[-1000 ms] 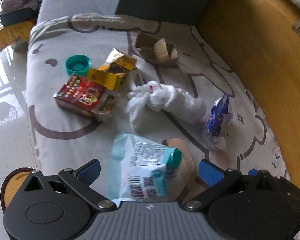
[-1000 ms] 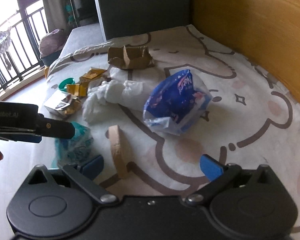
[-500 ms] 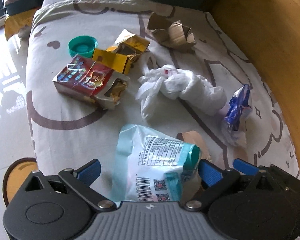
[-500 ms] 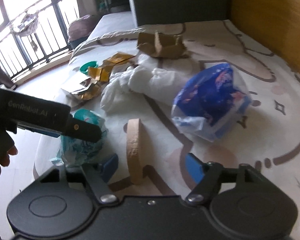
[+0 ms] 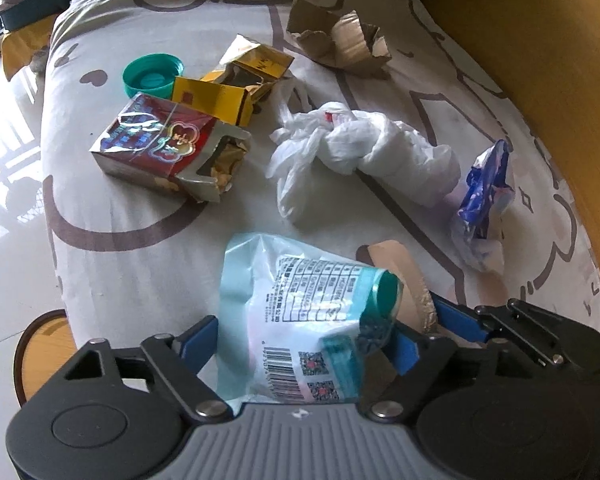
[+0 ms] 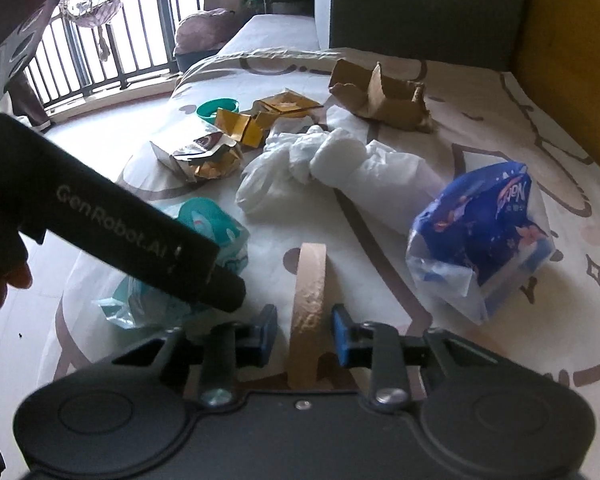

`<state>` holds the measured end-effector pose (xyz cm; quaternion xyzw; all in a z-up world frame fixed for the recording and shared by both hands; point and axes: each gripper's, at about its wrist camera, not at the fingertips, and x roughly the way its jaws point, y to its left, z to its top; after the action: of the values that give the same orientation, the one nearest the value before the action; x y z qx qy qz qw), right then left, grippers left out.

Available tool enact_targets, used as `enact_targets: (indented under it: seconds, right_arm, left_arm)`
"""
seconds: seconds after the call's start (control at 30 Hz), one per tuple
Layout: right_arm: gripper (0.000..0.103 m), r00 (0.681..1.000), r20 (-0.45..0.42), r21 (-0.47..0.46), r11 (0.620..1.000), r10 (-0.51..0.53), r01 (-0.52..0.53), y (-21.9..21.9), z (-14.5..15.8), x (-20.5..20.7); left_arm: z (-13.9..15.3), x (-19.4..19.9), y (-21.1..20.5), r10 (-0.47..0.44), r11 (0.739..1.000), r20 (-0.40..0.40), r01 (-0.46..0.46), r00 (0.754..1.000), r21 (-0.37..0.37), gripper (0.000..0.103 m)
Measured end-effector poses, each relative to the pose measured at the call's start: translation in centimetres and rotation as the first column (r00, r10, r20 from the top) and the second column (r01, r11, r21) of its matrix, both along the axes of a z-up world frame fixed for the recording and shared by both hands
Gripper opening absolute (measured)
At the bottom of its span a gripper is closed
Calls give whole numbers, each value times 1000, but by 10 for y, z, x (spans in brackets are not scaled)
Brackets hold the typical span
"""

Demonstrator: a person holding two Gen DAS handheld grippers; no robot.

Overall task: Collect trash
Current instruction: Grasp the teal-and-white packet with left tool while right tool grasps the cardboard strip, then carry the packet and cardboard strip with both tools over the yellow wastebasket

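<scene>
My left gripper (image 5: pixel 300 338) is closing around the pale teal wipes packet (image 5: pixel 300 312), which lies between its blue pads near the front edge of the bed (image 5: pixel 140 260); the right-hand pad meets the packet's crumpled end, but I cannot tell whether the other pad touches yet. The packet shows a printed table of small text, a barcode and two QR codes, none of it legible to me. My right gripper (image 6: pixel 303 334) is also closing, its jaws already narrow, with the cardboard tape ring (image 6: pixel 308 304) standing on edge between the pads; small gaps still show on both sides, so it is not clamped. In the right wrist view the side of the left gripper's body reads "GenRobot.AI". Further out, toward the wooden side of the bed, lies a blue tissue pack (image 6: pixel 488 232) with a partly readable word, perhaps "Nepia". Mid-bed sits a knotted white plastic bag (image 5: pixel 360 152). Beyond it toward the far left are a torn red box (image 5: pixel 160 144) with gold script I cannot read, a crushed yellow box (image 5: pixel 236 88), and a teal cap (image 5: pixel 152 74). A ripped brown carton (image 5: pixel 340 46) lies nearest the far edge.
</scene>
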<state>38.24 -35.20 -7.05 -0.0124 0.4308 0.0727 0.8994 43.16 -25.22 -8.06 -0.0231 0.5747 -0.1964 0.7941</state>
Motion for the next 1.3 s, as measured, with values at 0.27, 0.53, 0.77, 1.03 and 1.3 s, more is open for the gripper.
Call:
enact_targets:
  seconds: [0.27, 0.53, 0.77, 1.03, 1.3]
  right_arm:
    - [15, 998, -38, 58, 997, -57, 59, -6, 2, -4]
    - [15, 985, -113, 152, 977, -133, 149, -15, 6, -19]
    - [15, 971, -149, 181, 960, -188, 213, -17, 10, -28]
    - [15, 966, -141, 181, 954, -216, 239, -19, 23, -22]
    - [15, 962, -115, 190, 945, -248, 266, -9, 48, -14]
  left_arm:
    - [6, -6, 10, 10, 1000, 43, -9, 999, -11, 63]
    - [16, -14, 13, -18, 1000, 84, 20, 996, -20, 47]
    - [18, -20, 21, -20, 1000, 89, 22, 996, -22, 46]
    - [30, -20, 31, -5, 1000, 124, 6, 992, -13, 45]
    - [42, -20, 52, 5, 1000, 157, -7, 988, 12, 45]
